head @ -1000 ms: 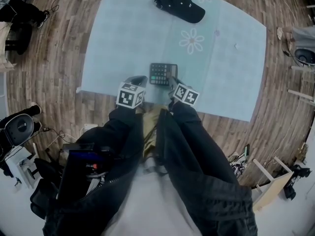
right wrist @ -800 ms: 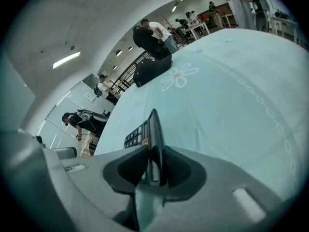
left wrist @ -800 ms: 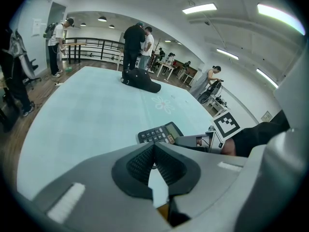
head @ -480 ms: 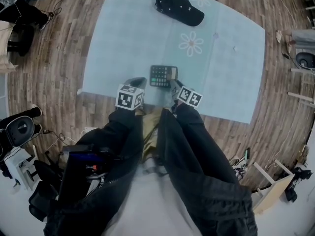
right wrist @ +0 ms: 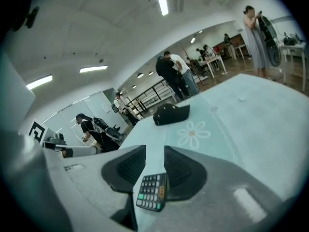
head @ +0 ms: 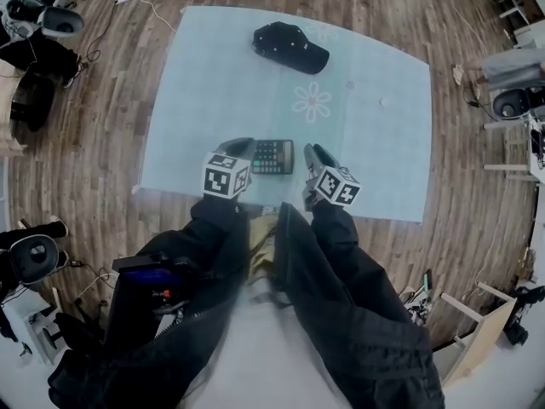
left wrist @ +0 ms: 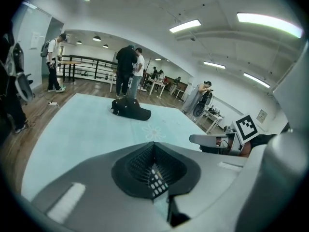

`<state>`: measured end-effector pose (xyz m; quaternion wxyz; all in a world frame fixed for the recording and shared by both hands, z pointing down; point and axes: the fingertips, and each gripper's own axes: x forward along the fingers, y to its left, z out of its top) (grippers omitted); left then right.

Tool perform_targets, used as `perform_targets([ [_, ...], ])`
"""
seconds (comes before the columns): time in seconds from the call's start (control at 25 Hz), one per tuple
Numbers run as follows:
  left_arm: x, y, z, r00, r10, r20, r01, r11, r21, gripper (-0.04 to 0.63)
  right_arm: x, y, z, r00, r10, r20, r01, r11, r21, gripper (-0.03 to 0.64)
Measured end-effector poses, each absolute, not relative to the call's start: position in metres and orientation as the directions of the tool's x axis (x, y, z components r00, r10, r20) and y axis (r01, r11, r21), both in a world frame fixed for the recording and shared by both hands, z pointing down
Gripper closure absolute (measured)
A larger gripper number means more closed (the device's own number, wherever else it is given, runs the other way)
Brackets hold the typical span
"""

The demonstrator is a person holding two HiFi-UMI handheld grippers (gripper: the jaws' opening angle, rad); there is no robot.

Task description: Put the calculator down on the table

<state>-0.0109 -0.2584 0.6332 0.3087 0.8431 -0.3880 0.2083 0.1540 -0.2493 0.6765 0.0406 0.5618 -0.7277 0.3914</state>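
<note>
The dark calculator (head: pixel 273 156) lies flat on the pale blue table (head: pixel 196 83), near its front edge, between my two grippers. My left gripper (head: pixel 241 146) hovers just left of it with its pads together; in the left gripper view the calculator (left wrist: pixel 157 180) shows through the slit below the left gripper (left wrist: pixel 154 146). My right gripper (head: pixel 312 153) is just right of it, apart from it. Its jaws have just been opening and hold nothing. In the right gripper view the calculator (right wrist: pixel 152 192) rests on the table below the right gripper (right wrist: pixel 154 151).
A black cap (head: pixel 289 47) sits at the table's far side, beyond a printed flower (head: pixel 312 102). Wooden floor surrounds the table, with chairs (head: pixel 38 24) at the far left and shelving (head: pixel 468 322) at the lower right. People (left wrist: pixel 129 71) stand in the room beyond.
The right gripper has let go of the calculator's right edge and drawn off to the right. Both grippers have lifted. The calculator stays flat on the table.
</note>
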Motion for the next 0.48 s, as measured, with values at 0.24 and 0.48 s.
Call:
perform_targets([
  [0.24, 0.015, -0.284, 0.547, 0.684, -0.594, 0.424, -0.729, -0.585, 0.356, 0.595, 0.149, -0.284, 0.529, -0.332, -0.914, 0.235, -0.865, 0.195, -0.462, 0.617],
  [0.48, 0.025, -0.298, 0.466, 0.709, -0.657, 0.256, -0.705, -0.641, 0.305, 0.595, 0.133, -0.295, 0.431, -0.369, -0.922, 0.117, -0.881, 0.306, -0.362, 0.617],
])
